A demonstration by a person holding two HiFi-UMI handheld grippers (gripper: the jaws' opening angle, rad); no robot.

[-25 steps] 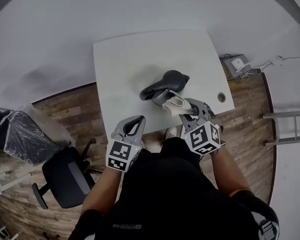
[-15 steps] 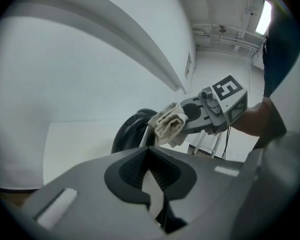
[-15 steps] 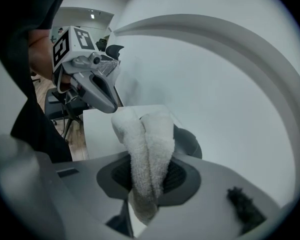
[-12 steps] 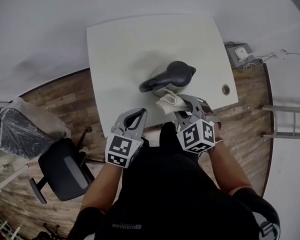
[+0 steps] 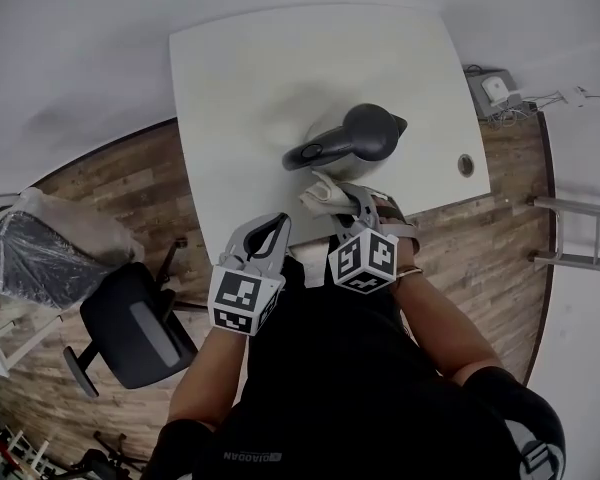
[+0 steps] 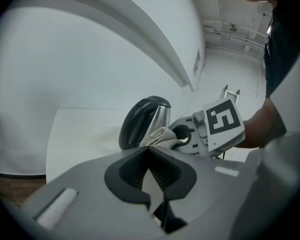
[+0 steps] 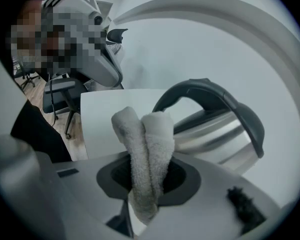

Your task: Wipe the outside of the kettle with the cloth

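Observation:
A steel kettle (image 5: 358,136) with a black lid and handle stands on the white table (image 5: 250,98), right of its middle. My right gripper (image 5: 332,198) is shut on a folded off-white cloth (image 5: 318,190), which is held at the kettle's near side, below the handle. In the right gripper view the cloth (image 7: 147,144) sticks up from the jaws just left of the kettle (image 7: 215,131). My left gripper (image 5: 277,226) hovers shut and empty at the table's near edge, left of the cloth. Its view shows the kettle (image 6: 142,119), the cloth (image 6: 162,134) and the right gripper (image 6: 190,136) ahead.
A cable hole (image 5: 466,164) sits near the table's right corner. A black office chair (image 5: 130,328) and a plastic-wrapped chair (image 5: 40,253) stand on the wood floor to the left. A socket box with cables (image 5: 495,90) and a metal frame (image 5: 580,233) are at the right.
My right gripper has carried the cloth leftward along the kettle's near side, toward the handle end. The left gripper has stayed at the table edge. The head view has shifted.

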